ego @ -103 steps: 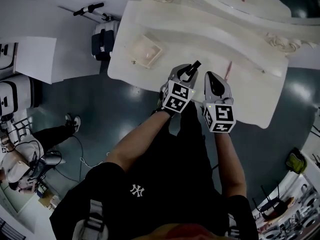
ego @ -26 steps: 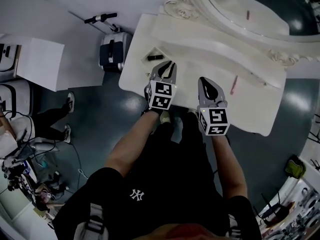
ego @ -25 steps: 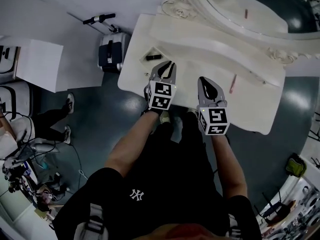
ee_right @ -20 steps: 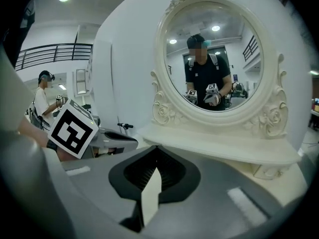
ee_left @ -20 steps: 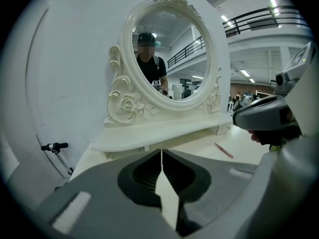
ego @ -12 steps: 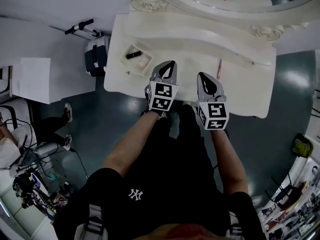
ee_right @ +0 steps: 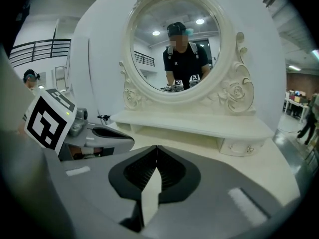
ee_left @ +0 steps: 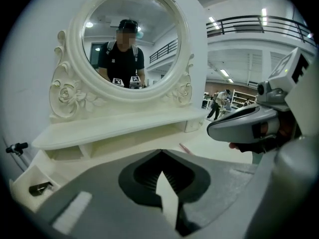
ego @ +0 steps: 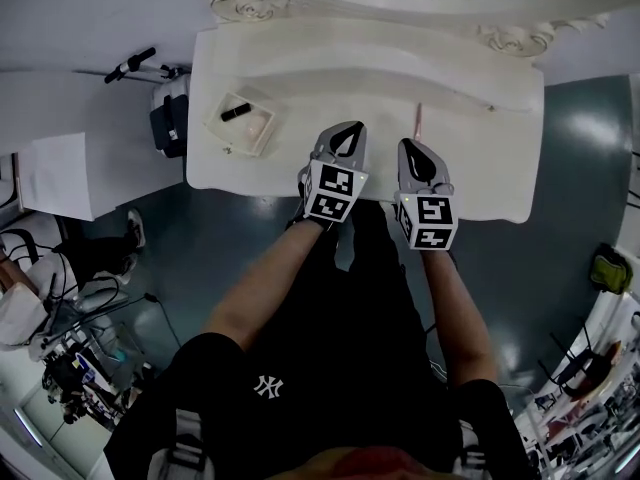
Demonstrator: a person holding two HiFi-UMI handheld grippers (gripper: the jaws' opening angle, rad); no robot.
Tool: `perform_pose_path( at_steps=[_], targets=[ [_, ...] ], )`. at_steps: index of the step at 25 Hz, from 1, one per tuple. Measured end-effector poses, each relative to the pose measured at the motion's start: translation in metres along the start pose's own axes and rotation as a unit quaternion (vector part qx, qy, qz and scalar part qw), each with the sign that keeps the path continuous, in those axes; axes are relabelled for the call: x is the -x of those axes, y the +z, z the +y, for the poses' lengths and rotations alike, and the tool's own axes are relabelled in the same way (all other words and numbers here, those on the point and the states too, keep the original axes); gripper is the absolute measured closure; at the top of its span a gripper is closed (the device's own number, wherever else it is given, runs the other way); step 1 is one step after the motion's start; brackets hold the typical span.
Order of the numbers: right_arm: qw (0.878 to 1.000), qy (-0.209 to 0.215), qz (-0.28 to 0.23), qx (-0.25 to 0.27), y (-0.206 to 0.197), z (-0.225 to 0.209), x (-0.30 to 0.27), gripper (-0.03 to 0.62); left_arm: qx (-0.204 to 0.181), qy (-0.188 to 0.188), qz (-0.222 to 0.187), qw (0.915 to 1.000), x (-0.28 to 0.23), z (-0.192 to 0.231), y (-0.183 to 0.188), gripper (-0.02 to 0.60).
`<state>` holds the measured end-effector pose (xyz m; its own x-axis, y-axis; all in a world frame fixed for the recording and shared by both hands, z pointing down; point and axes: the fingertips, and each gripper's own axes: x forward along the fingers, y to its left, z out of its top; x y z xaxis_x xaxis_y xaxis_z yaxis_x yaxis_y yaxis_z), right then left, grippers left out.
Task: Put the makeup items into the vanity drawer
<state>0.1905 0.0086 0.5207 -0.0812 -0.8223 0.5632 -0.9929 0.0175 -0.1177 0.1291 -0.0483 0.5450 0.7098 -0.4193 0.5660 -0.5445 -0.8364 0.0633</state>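
Observation:
A black makeup tube [ego: 236, 113] lies in the open drawer [ego: 262, 136] at the left end of the white vanity [ego: 500, 183]; it shows again as the black tube [ee_left: 40, 187] low at the left of the left gripper view. A thin pink pencil [ego: 418, 120] lies on the tabletop just beyond both grippers, the same pencil [ee_left: 185, 148] ahead of the left jaws. My left gripper [ego: 350, 129] is shut and holds nothing, right of the drawer. My right gripper [ego: 413, 149] is also shut and holds nothing, beside the left one near the front edge.
An ornate round mirror [ee_left: 127, 39] and a raised shelf [ee_right: 199, 126] stand at the back of the vanity. A small shut drawer with knobs [ee_right: 240, 146] sits under the shelf's right end. A case [ego: 166, 118] and a white box [ego: 60, 173] stand on the floor to the left.
The black tube that my left gripper held 4 s ago now lies in the drawer. Both grippers sit further right of the drawer; the head view has shifted.

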Motion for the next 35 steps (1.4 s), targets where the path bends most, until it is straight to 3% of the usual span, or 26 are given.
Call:
perform_pose_path(
  at_steps=[17,35],
  targets=[
    [0.995,-0.034,0.085,-0.040,-0.062,-0.069,-0.045,0.507,-0.007,-0.049,0.041,0.9980,-0.056,-0.049,-0.023,0.581],
    [0.987,-0.039,0.152,-0.030,-0.084,-0.079,-0.080,0.487,0.006,-0.042,0.056,0.9975,-0.072,-0.050,-0.030,0.581]
  ],
)
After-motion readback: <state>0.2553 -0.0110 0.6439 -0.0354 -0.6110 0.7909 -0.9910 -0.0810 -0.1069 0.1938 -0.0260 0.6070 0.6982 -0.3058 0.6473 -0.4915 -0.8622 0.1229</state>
